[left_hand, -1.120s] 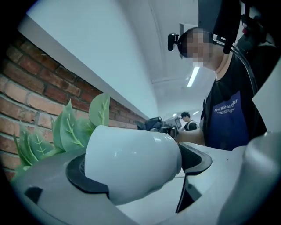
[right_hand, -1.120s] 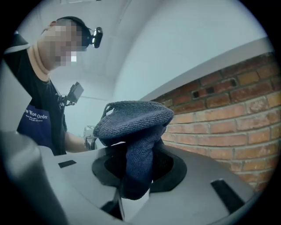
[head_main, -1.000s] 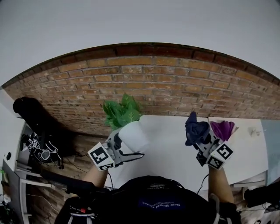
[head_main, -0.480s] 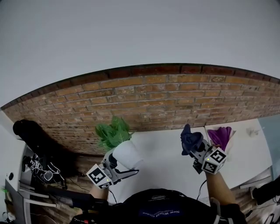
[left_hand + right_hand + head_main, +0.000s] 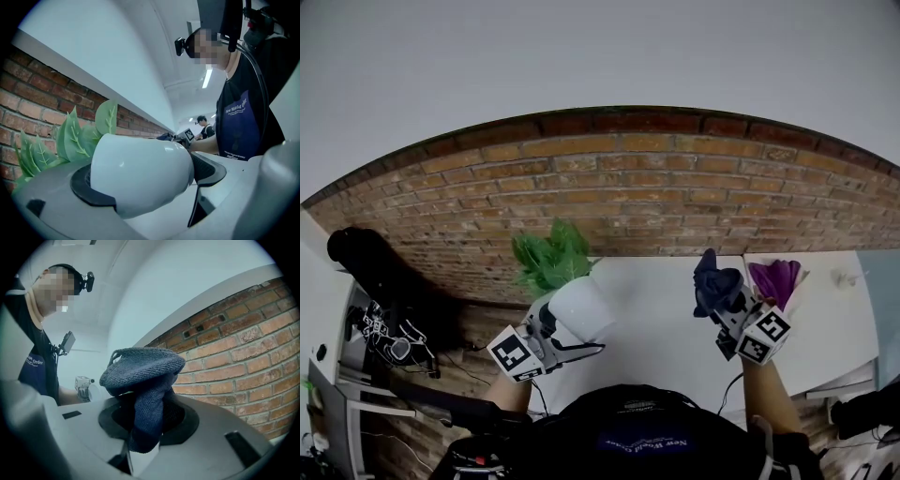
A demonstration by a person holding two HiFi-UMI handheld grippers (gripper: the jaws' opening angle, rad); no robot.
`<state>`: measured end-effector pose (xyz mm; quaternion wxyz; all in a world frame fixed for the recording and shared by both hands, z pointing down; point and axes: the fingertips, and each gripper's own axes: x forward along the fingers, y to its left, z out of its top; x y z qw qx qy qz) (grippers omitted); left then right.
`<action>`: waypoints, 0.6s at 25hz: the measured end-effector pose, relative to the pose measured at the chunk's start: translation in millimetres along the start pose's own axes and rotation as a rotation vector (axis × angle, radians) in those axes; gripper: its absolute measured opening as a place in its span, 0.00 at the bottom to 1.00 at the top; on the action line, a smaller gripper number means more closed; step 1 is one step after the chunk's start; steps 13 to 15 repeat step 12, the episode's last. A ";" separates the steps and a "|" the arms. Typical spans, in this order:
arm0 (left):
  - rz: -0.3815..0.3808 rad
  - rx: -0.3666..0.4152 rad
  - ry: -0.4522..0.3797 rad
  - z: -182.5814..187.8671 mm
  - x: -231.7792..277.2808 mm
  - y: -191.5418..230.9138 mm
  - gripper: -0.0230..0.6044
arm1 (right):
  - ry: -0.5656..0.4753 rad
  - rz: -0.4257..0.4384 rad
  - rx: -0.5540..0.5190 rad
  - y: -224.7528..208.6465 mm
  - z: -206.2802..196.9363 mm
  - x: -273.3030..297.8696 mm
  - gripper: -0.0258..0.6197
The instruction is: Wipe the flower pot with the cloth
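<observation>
My left gripper [image 5: 567, 328] is shut on a white flower pot [image 5: 579, 306] with green leaves [image 5: 547, 257], held tilted above the white table's left end. In the left gripper view the white flower pot [image 5: 140, 173] fills the space between the jaws, its green leaves [image 5: 75, 136] pointing left. My right gripper [image 5: 727, 305] is shut on a dark blue knitted cloth [image 5: 713, 282], held up to the right of the pot and apart from it. In the right gripper view the dark blue cloth [image 5: 143, 385] bunches up out of the jaws.
A white table [image 5: 666, 328] runs along a red brick wall [image 5: 628, 197]. A purple flower [image 5: 776, 278] stands at the table's back right. A black bag [image 5: 366, 258] and cluttered gear [image 5: 389, 337] lie left of the table.
Both grippers have lifted slightly in view compared with half a second ago; the head camera tilted. The pot and cloth stay held, still apart.
</observation>
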<state>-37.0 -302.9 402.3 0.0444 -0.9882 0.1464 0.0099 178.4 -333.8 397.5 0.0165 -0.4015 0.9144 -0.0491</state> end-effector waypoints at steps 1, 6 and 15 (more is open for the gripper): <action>-0.001 0.003 0.000 0.2 -0.2 -0.1 0.86 | 0.001 0.000 -0.001 0.3 -0.1 0.0 0.19; -0.008 -0.003 0.004 1.1 0.6 -2.5 0.86 | 0.006 0.001 0.002 2.0 -1.3 -0.7 0.19; -0.033 -0.002 0.007 1.2 6.1 0.5 0.86 | 0.004 -0.009 -0.004 0.8 0.8 -1.9 0.19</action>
